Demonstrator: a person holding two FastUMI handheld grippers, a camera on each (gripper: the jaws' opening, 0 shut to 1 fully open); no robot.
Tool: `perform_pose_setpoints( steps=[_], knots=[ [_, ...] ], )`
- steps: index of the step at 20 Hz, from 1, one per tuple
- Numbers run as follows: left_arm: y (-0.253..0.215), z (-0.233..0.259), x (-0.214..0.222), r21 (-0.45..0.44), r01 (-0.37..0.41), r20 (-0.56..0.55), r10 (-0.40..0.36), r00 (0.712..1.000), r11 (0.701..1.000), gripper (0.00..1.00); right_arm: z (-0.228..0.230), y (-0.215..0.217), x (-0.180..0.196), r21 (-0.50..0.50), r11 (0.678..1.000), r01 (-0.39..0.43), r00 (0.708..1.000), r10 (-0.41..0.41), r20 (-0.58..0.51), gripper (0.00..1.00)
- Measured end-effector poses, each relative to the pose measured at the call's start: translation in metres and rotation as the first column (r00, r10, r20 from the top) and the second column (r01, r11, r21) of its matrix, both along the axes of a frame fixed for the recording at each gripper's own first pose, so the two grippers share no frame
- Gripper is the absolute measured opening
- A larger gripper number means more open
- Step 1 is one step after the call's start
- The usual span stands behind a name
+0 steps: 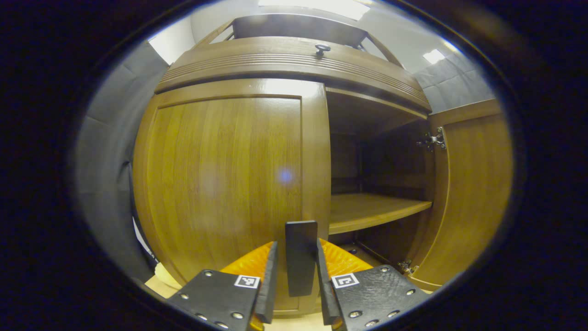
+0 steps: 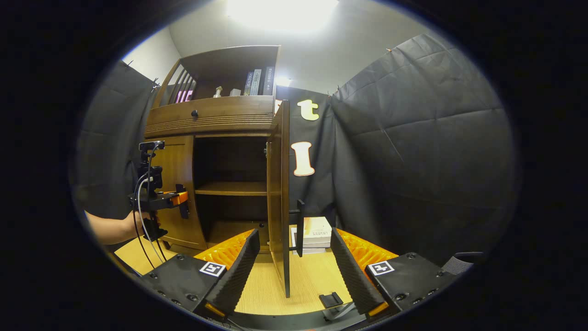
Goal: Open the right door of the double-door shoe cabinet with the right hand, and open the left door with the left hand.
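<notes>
In the left gripper view, the left gripper [image 1: 296, 280] sits right at the brown wooden double-door shoe cabinet [image 1: 294, 59], its two fingers closed on the dark flat bar handle [image 1: 301, 257] of the glossy wooden left door [image 1: 225, 184]. The handle stands upright between the fingers, and both press against its sides. The left door looks shut or very nearly so, its panel lying flush under the cabinet's ribbed top moulding. Just beside it, the right half of the cabinet stands exposed, with a wooden inner shelf [image 1: 372, 209] across the dark interior. The wooden right door [image 1: 473, 193] is swung wide, hanging from a metal hinge [image 1: 434, 140] at the cabinet's right edge.

In the right gripper view, the right gripper [image 2: 294, 271] hangs back from the cabinet with its fingers spread well apart, holding nothing. The opened right door [image 2: 280, 193] is seen edge-on between them, farther off, with its dark bar handle [image 2: 300, 227] on the outer face. A stack of white boxes [image 2: 314, 234] rests on the pale wooden floor [image 2: 266, 285] near the cabinet's right side, against the black cloth wall. At the cabinet's left front, a person's hand [image 2: 126, 227] holds the left gripper [image 2: 183, 207] at the left door. Books [image 2: 257, 82] stand on the cabinet's upper shelf.
</notes>
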State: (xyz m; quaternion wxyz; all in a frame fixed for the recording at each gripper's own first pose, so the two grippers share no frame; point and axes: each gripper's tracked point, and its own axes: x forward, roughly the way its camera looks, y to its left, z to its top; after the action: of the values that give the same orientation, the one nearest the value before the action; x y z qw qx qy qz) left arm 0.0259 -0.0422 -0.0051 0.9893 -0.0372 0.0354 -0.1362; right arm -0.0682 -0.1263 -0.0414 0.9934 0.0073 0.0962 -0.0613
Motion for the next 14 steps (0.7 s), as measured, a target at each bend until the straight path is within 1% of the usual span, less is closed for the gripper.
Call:
perform_pose_setpoints(
  steps=[1,2,3,5,9,10,11,12,13,14],
  knots=[
    [0.0,-0.001,-0.007,0.005,0.016,-0.005,-0.016,1.0,1.0,0.51,0.0,0.002,0.001,0.004,1.0,-0.004,1.0,0.004,0.0,0.96],
    [0.0,-0.005,0.003,0.01,0.006,0.001,-0.006,1.0,1.0,0.43,-0.001,0.003,0.002,0.006,1.0,-0.008,1.0,0.008,0.001,0.96],
    [0.001,0.0,0.001,0.022,0.0,-0.008,0.0,1.0,1.0,0.36,-0.001,0.003,0.003,0.007,1.0,-0.011,1.0,0.011,0.002,0.96],
    [0.0,-0.003,-0.002,0.008,-0.001,-0.021,0.002,1.0,1.0,0.22,-0.002,0.006,0.004,0.008,1.0,-0.018,1.0,0.018,0.003,0.96],
    [0.001,-0.001,-0.011,-0.011,0.014,-0.023,-0.015,1.0,1.0,0.2,-0.001,0.009,0.007,0.019,0.999,-0.033,0.999,0.033,0.012,0.96],
    [0.002,-0.001,-0.015,-0.012,0.018,-0.021,-0.018,1.0,1.0,0.2,-0.001,0.01,0.008,0.023,0.999,-0.037,0.999,0.037,0.017,0.92],
    [0.003,-0.001,-0.02,-0.013,0.02,-0.02,-0.021,1.0,1.0,0.19,0.0,0.011,0.009,0.029,0.999,-0.043,0.999,0.042,0.02,0.96],
    [0.004,0.0,-0.024,-0.016,0.022,-0.02,-0.022,1.0,1.0,0.2,0.0,0.012,0.011,0.035,0.998,-0.048,0.999,0.047,0.023,0.92],
    [0.005,0.0,-0.028,-0.02,0.023,-0.023,-0.023,0.999,1.0,0.2,0.0,0.014,0.012,0.039,0.998,-0.054,0.998,0.053,0.025,0.96],
    [0.006,0.001,-0.031,-0.023,0.024,-0.026,-0.025,0.999,0.999,0.2,0.001,0.016,0.013,0.041,0.997,-0.062,0.998,0.061,0.028,0.92]
  ],
)
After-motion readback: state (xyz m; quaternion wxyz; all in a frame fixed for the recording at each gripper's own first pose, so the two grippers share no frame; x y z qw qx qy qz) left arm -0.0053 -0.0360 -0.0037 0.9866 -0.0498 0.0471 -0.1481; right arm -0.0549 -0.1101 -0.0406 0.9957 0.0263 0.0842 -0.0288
